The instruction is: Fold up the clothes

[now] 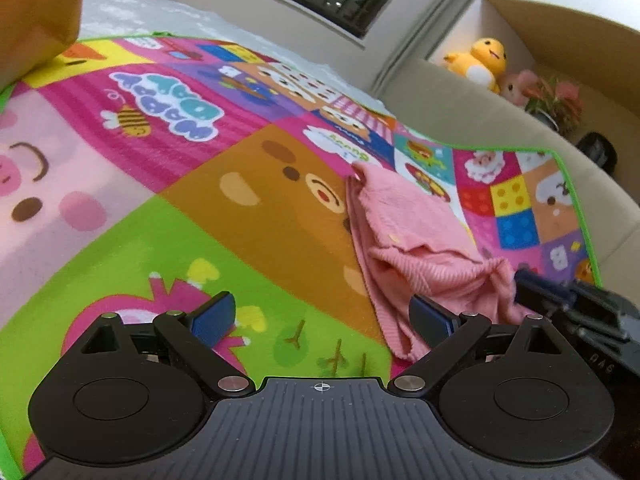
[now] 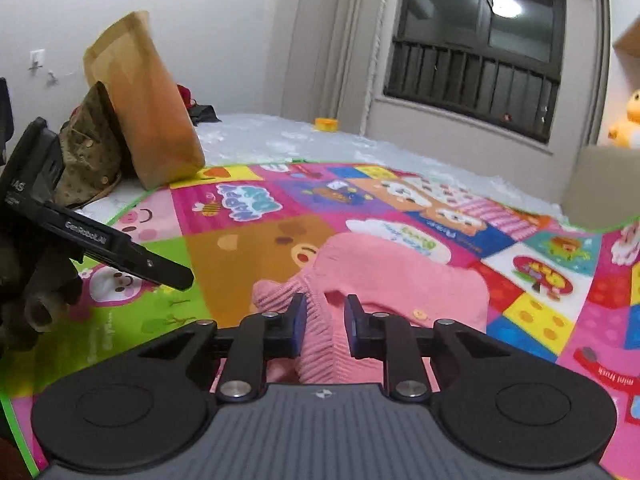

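Lay bunched on a cartoon-printed play mat (image 1: 168, 216): a pink ribbed knit garment (image 1: 404, 236), partly folded over itself, a small yellow button showing on its upper layer, spread across the brown bear panel and toward the mat's checkered patches. Rose in a ribbed fold between the blue-padded fingers of the right gripper (image 2: 325, 322), jaws drawn narrow around the fabric, though whether pressed fully onto it could not be told. Hovered just beside the garment's near edge with jaws spread wide and nothing between them: the left gripper (image 1: 322, 316), one pad over the green panel, the other over the pink knit. Appeared at the left of the right wrist view as a black tool gripped by a gloved hand (image 2: 28, 292). Stood at the mat's far corner: a brown paper bag (image 2: 148, 108), with an olive dotted garment (image 2: 90, 148) heaped against it. Stretched beyond the mat: a pale floor with a small orange item (image 2: 326, 124), under a dark barred window (image 2: 476, 44). Sat on a ledge behind a beige cushioned edge (image 1: 472, 108): a yellow duck plush (image 1: 480, 60), a pink plush toy (image 1: 516, 86) and a potted plant (image 1: 558, 102).
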A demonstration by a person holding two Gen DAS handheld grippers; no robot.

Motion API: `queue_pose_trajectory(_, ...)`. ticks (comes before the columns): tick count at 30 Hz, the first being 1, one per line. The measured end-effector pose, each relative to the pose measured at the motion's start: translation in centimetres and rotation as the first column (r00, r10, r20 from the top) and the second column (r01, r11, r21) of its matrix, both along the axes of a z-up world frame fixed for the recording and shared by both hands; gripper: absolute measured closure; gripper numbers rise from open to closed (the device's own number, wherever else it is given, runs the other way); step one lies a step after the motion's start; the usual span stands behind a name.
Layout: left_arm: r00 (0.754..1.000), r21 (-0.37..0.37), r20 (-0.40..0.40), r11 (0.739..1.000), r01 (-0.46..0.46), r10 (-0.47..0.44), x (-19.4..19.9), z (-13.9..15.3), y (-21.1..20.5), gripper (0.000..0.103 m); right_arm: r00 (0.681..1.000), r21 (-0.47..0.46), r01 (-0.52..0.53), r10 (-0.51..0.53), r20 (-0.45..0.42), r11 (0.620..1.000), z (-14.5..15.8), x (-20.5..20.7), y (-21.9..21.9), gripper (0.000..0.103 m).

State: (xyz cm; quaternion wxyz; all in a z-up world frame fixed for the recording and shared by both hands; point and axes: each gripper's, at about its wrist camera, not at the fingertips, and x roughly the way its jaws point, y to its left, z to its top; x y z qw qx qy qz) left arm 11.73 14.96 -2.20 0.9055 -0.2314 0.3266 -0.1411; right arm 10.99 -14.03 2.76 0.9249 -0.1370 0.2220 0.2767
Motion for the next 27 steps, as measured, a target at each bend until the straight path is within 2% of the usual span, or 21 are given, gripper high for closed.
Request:
queue_pose_trajectory(4, 1.0, 0.011, 0.005, 1.0, 0.008, -0.008, 0.0, 0.3, -0.5, 0.005, 0.995, -0.051, -0.029, 0.024, -0.098, 0.998, -3.4, 0.1, 1.5, 0.083)
queue_pose_trajectory(6, 1.0, 0.014, 0.005, 1.0, 0.023, -0.023, 0.0, 0.5, -0.6, 0.005, 0.993, -0.048, -0.06, 0.055, -0.101, 0.997, -3.7, -0.9, 1.5, 0.081)
queue_pose_trajectory(7, 1.0, 0.015, 0.005, 0.999, 0.029, -0.029, 0.0, 0.6, -0.7, 0.005, 0.992, -0.045, -0.081, 0.077, -0.1, 0.996, -3.5, -1.5, 1.3, 0.077)
queue_pose_trajectory(9, 0.999, 0.015, 0.005, 0.999, 0.037, -0.037, 0.2, 0.9, -0.8, 0.005, 0.989, -0.031, -0.114, 0.11, -0.1, 0.993, -2.6, -2.4, 0.3, 0.051)
queue_pose_trajectory(10, 0.999, 0.01, 0.009, 0.999, 0.043, -0.044, 0.4, 1.1, -1.0, 0.005, 0.987, -0.022, -0.127, 0.124, -0.099, 0.992, -2.1, -3.0, -0.2, 0.046)
queue_pose_trajectory(11, 0.998, -0.002, 0.02, 0.998, 0.059, -0.059, 0.5, 1.4, -1.4, 0.005, 0.987, -0.015, -0.131, 0.129, -0.091, 0.991, -1.6, -3.5, -0.8, 0.034)
queue_pose_trajectory(12, 0.997, -0.014, 0.03, 0.997, 0.075, -0.074, 0.7, 1.8, -1.7, 0.005, 0.991, -0.011, -0.118, 0.117, -0.068, 0.993, -1.1, -4.0, -1.4, 0.021)
queue_pose_trajectory(14, 0.989, -0.042, 0.063, 0.99, 0.136, -0.133, 1.1, 2.8, -3.1, 0.005, 0.998, 0.012, -0.059, 0.059, -0.018, 0.998, -0.1, -4.3, -2.8, 0.004)
queue_pose_trajectory(15, 0.983, -0.052, 0.08, 0.984, 0.171, -0.167, 1.2, 3.2, -3.9, 0.005, 1.0, 0.029, -0.022, 0.022, 0.003, 0.999, 0.2, -4.2, -3.5, 0.0)
queue_pose_trajectory(17, 0.968, -0.072, 0.105, 0.969, 0.237, -0.229, 1.5, 4.0, -5.7, 0.005, 0.996, 0.07, 0.085, -0.086, 0.015, 0.994, 0.4, -3.1, -5.4, 0.0)
queue_pose_trajectory(19, 0.952, -0.086, 0.115, 0.951, 0.296, -0.285, 2.0, 4.3, -7.7, 0.005, 0.976, 0.102, 0.215, -0.216, -0.011, 0.971, -0.2, -1.8, -7.2, 0.0)
queue_pose_trajectory(20, 0.947, -0.067, 0.111, 0.949, 0.309, -0.3, 2.2, 4.1, -8.6, 0.005, 0.96, 0.113, 0.28, -0.277, -0.042, 0.953, -1.0, -0.9, -7.9, 0.0)
queue_pose_trajectory(21, 0.948, -0.01, 0.094, 0.952, 0.306, -0.304, 2.3, 3.8, -9.6, 0.006, 0.939, 0.123, 0.343, -0.336, -0.073, 0.931, -1.7, -0.1, -8.7, 0.0)
queue_pose_trajectory(22, 0.949, 0.046, 0.076, 0.952, 0.303, -0.306, 2.5, 3.5, -10.6, 0.012, 0.914, 0.116, 0.401, -0.389, -0.117, 0.908, -2.5, 0.7, -9.3, 0.0)
queue_pose_trajectory(24, 0.957, 0.156, 0.024, 0.946, 0.284, -0.291, 2.5, 2.4, -11.8, 0.023, 0.859, 0.055, 0.474, -0.448, -0.247, 0.879, -4.6, 2.5, -10.0, 0.0)
queue_pose_trajectory(25, 0.96, 0.176, 0.008, 0.945, 0.275, -0.28, 2.3, 1.9, -11.7, 0.023, 0.84, 0.052, 0.489, -0.454, -0.297, 0.871, -5.5, 2.9, -10.3, 0.0)
queue_pose_trajectory(26, 0.963, 0.192, -0.007, 0.945, 0.266, -0.27, 2.2, 1.4, -11.7, 0.023, 0.84, 0.075, 0.495, -0.454, -0.299, 0.866, -5.9, 2.8, -10.5, 0.0)
queue_pose_trajectory(27, 0.964, 0.172, -0.011, 0.949, 0.263, -0.265, 2.1, 1.2, -11.2, 0.023, 0.846, 0.089, 0.492, -0.452, -0.283, 0.866, -6.0, 2.6, -10.4, 0.0)
